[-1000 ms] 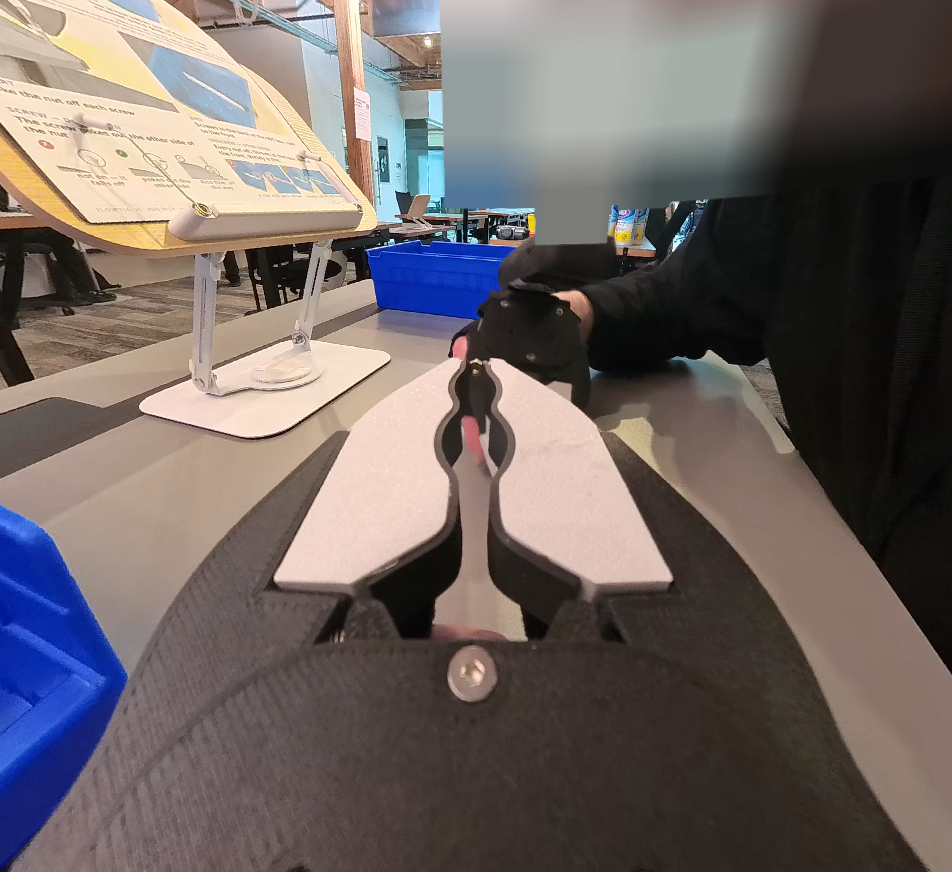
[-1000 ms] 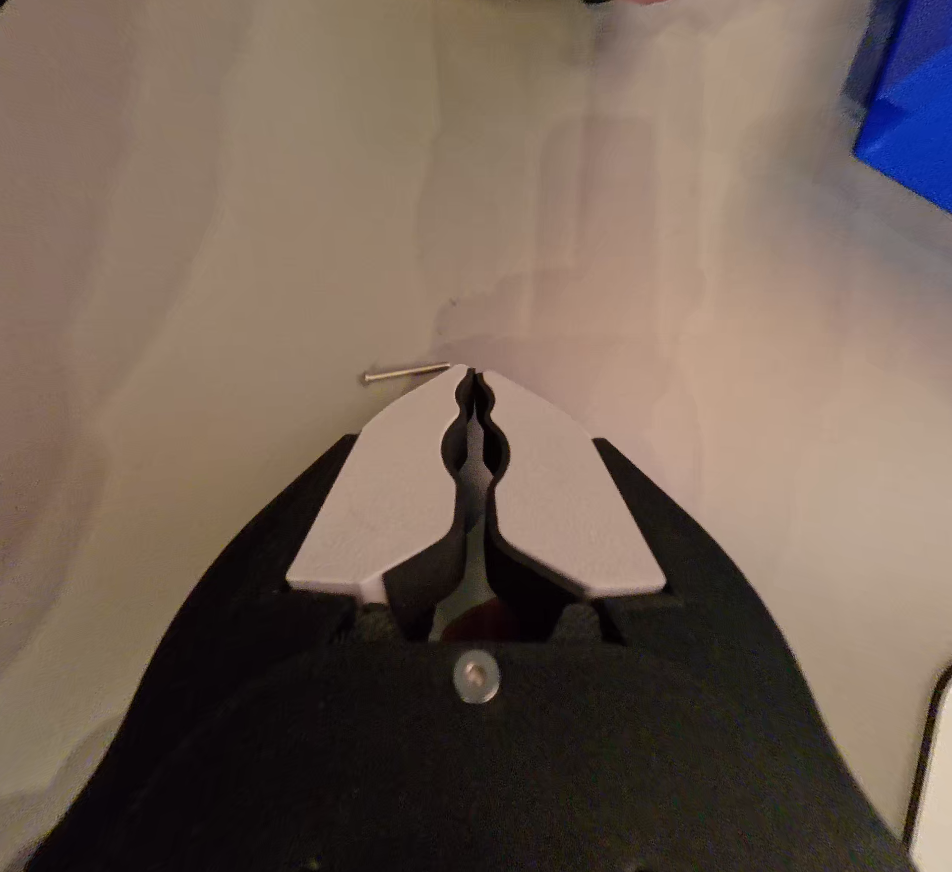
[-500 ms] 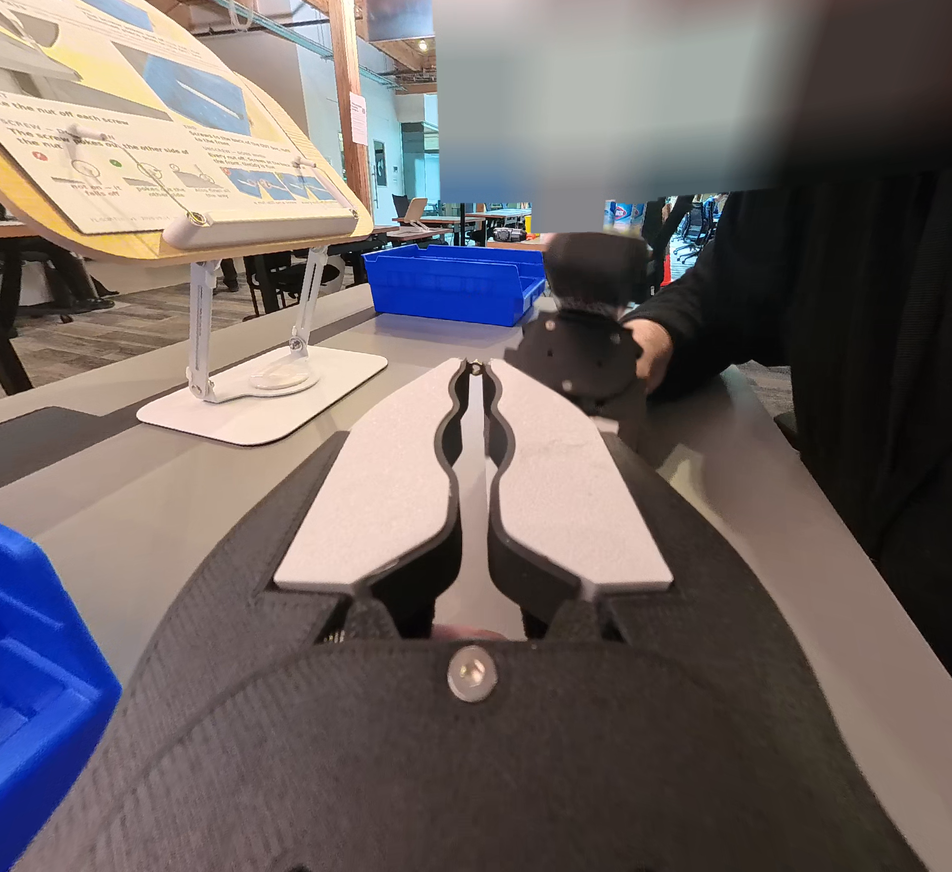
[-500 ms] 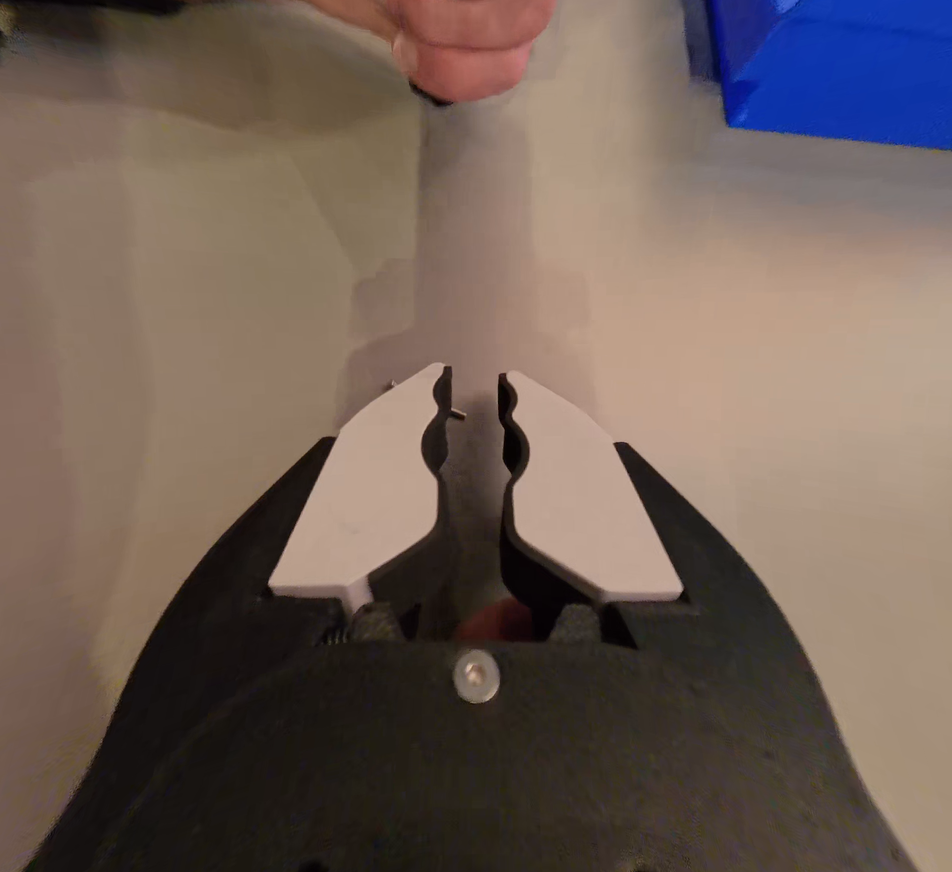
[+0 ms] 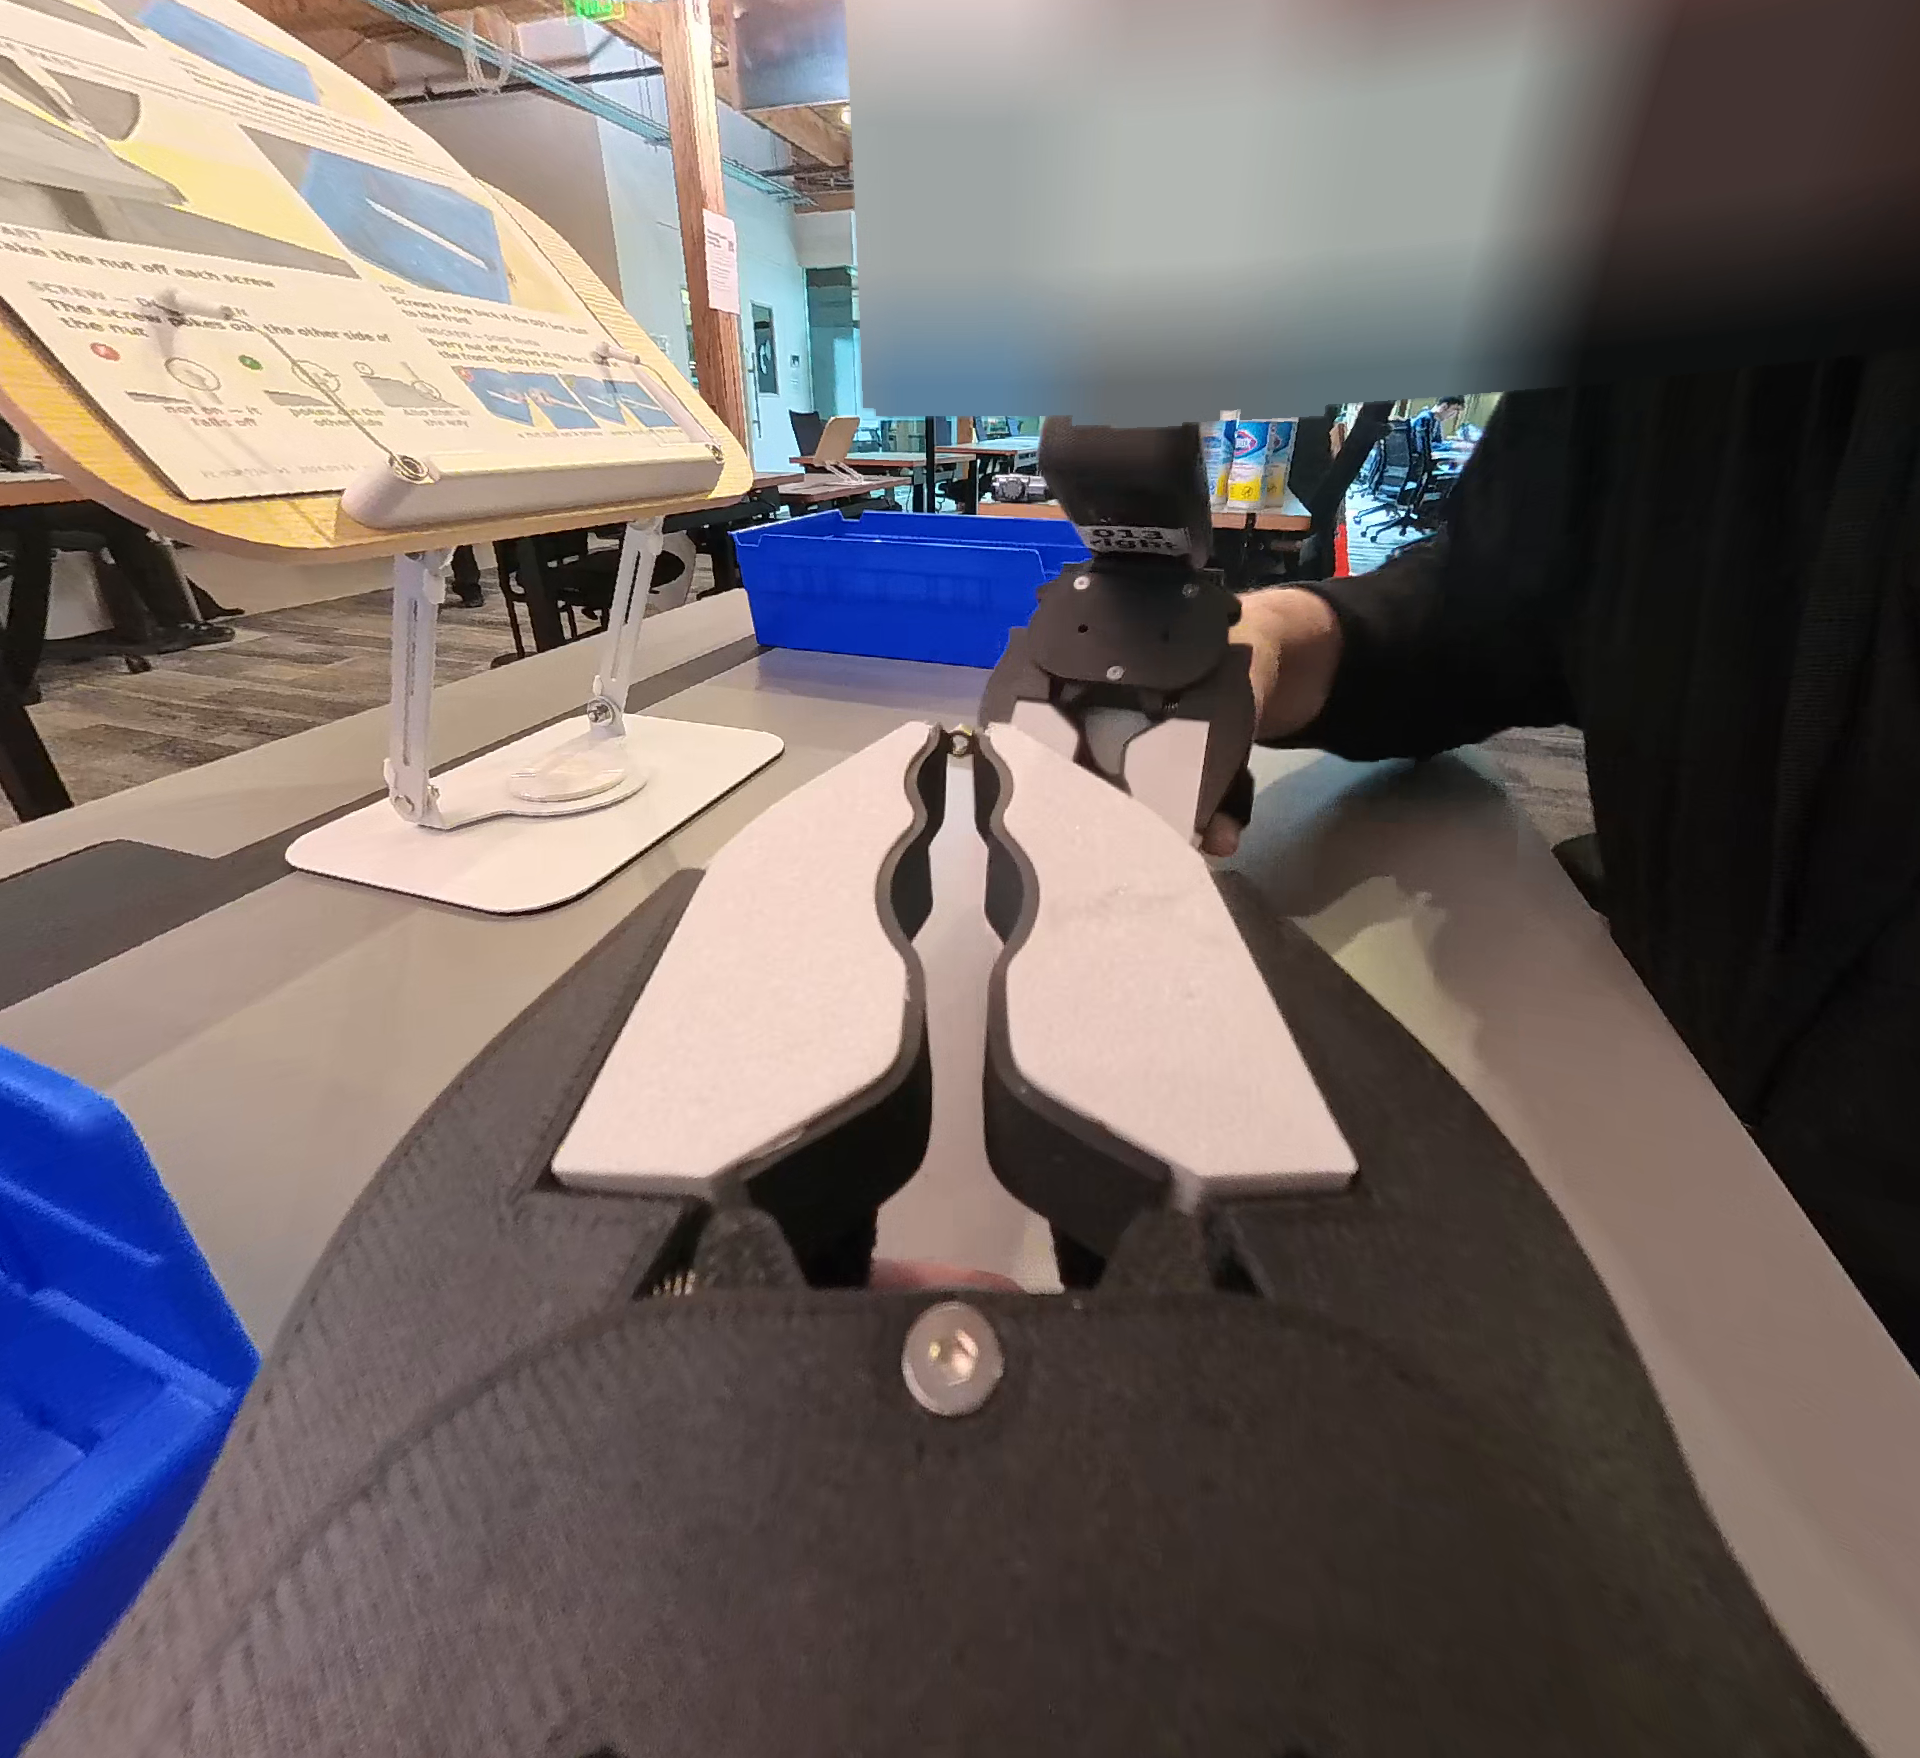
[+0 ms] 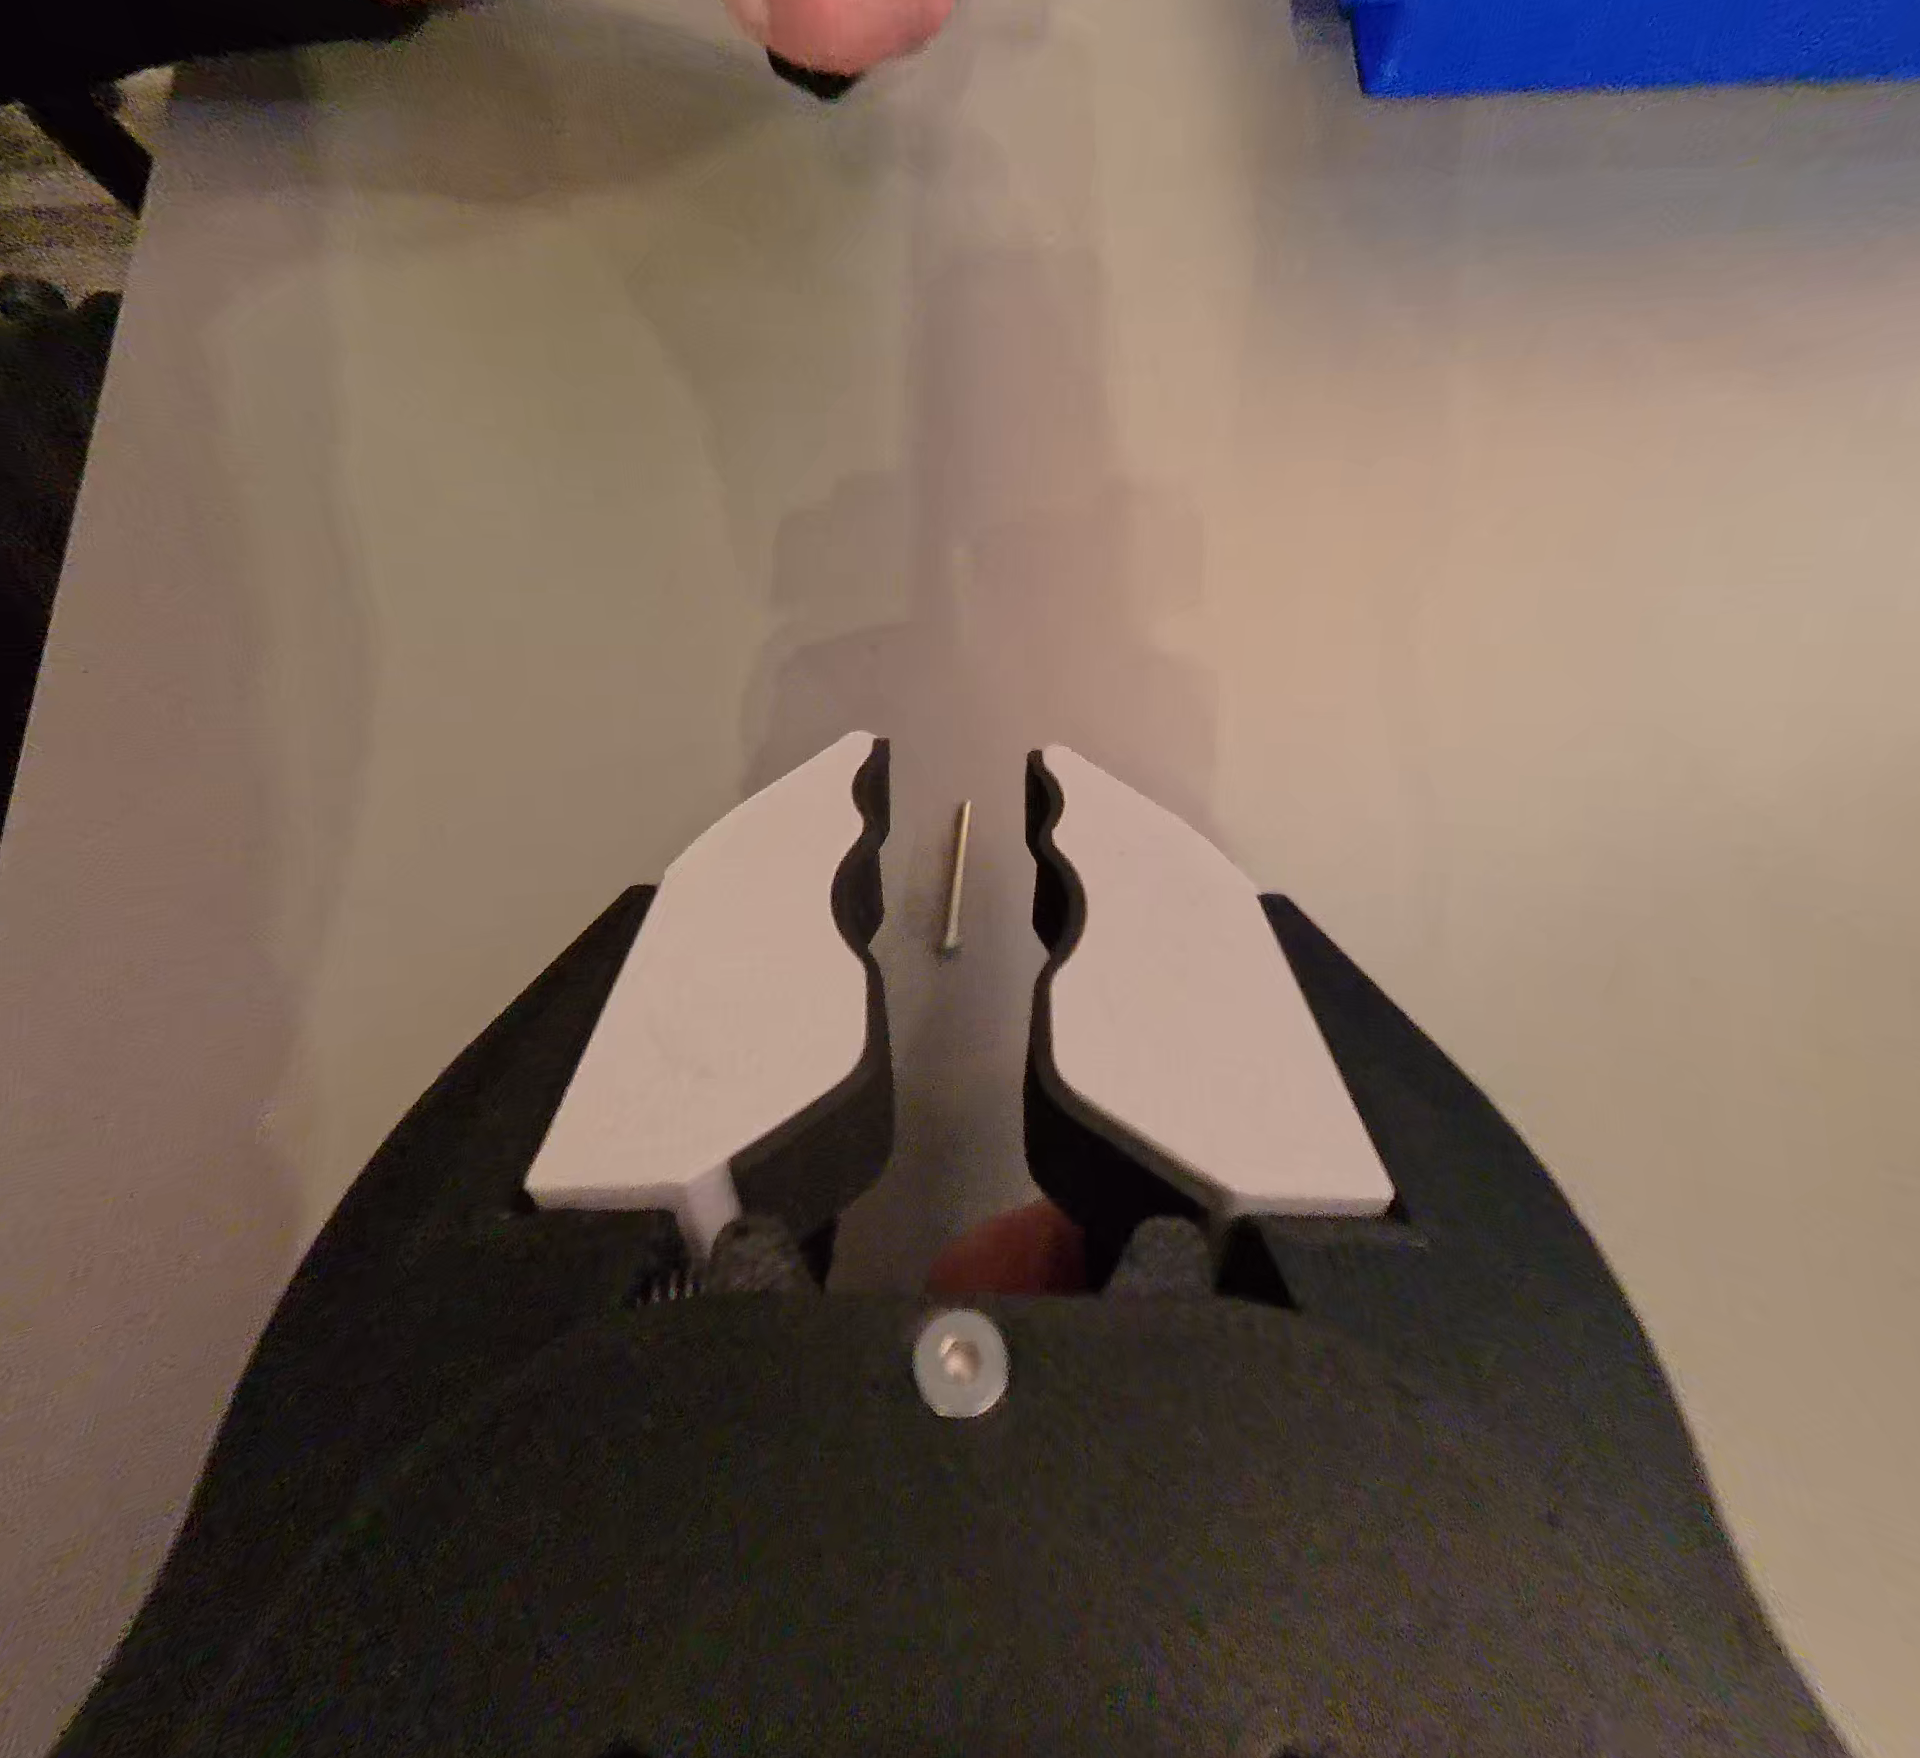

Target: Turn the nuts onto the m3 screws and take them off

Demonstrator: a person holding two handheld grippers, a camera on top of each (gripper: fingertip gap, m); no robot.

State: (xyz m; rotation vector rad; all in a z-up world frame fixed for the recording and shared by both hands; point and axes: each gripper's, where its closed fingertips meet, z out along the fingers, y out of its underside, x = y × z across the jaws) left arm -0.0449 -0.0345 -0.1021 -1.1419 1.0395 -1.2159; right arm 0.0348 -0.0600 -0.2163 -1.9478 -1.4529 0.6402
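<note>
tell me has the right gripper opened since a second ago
Yes. The right gripper, shut beside the screw a second ago, now stands open astride it on the table.

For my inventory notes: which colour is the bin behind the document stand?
Blue bin, clearest in the left wrist view.

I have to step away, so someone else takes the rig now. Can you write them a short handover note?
Left tongs: shut on a small nut at the tips, held above the table.
Right tongs: open, pointing down, jaws either side of the screw.
The screw lies loose on the table, not gripped.
Done: nut picked up.
Left: grip the screw, turn the nut on, then take it off.
</note>
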